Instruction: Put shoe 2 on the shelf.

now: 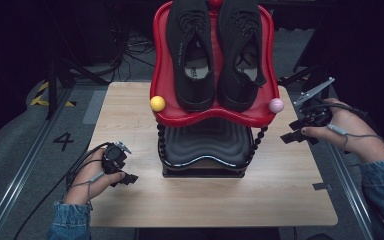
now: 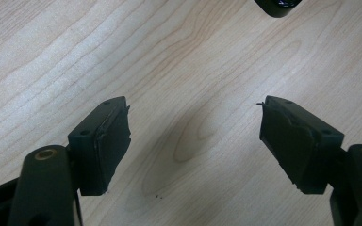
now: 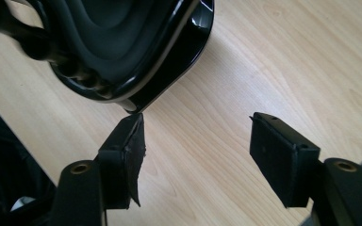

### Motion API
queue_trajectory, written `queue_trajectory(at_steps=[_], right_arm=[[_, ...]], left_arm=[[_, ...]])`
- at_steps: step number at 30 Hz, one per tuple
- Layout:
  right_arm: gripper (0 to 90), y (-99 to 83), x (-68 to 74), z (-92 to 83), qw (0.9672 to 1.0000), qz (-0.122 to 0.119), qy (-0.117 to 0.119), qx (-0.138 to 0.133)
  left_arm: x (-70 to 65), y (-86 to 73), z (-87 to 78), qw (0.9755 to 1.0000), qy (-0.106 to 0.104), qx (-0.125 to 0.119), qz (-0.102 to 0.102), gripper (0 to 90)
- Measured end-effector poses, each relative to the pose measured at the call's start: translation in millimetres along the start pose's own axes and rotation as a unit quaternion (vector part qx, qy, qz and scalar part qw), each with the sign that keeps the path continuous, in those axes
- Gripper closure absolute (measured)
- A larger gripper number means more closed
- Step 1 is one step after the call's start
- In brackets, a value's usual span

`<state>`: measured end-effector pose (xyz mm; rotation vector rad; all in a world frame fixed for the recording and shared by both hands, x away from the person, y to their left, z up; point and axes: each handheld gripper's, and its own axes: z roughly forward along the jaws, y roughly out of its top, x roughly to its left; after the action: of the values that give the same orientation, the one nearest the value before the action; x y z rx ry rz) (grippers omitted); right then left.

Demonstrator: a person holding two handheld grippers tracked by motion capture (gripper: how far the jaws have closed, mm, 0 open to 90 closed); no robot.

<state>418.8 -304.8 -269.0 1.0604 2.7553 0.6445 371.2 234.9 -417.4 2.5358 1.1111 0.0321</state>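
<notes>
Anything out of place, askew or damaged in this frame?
Nothing stands out. The black shoes sit side by side on the red tray, above the black tray. Left gripper and right gripper are open, holding nothing.

The table [image 1: 130,200] at the centre of the high view is showing pale wood with a wavy brown grain. A glossy red tray [image 1: 162,65] at the top centre is carrying two black knit shoes [image 1: 192,55] with black laces and pale insoles. A yellow ball [image 1: 157,103] is sitting at the tray's left corner, a pink ball [image 1: 276,105] at its right. Below, a glossy black tray [image 1: 205,145] is showing rippled ridges, with black beaded posts [image 1: 161,142] beside it. Denim-blue sleeves [image 1: 70,220] are showing at the lower corners. The floor at left is grey, with a black "4" [image 1: 63,140] and yellow-black stripes [image 1: 42,95].
</notes>
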Motion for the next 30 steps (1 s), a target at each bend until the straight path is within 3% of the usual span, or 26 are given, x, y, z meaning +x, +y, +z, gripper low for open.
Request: queue_trajectory(at_steps=[4,18,23,30], right_arm=[[36.1,-12.2,-6.7,21.2,0.9998,0.012,-0.002,-0.016],[33.2,-37.3,-14.1,55.3,0.9977,0.031,-0.006,-0.060],[32.8,-53.1,-17.5,68.5,0.9944,0.048,-0.007,-0.094],[32.5,-76.9,-27.7,88.1,0.9900,0.083,-0.006,-0.115]], left_arm=[[1.3,0.2,0.5,1.0000,0.004,0.000,0.005,25.2],[2.4,-4.9,-0.5,0.9998,0.012,-0.012,-0.008,24.6],[2.1,-5.6,0.5,0.9995,0.019,-0.023,-0.014,24.6],[4.1,-6.9,-0.4,0.9983,0.031,-0.042,-0.028,23.7]])
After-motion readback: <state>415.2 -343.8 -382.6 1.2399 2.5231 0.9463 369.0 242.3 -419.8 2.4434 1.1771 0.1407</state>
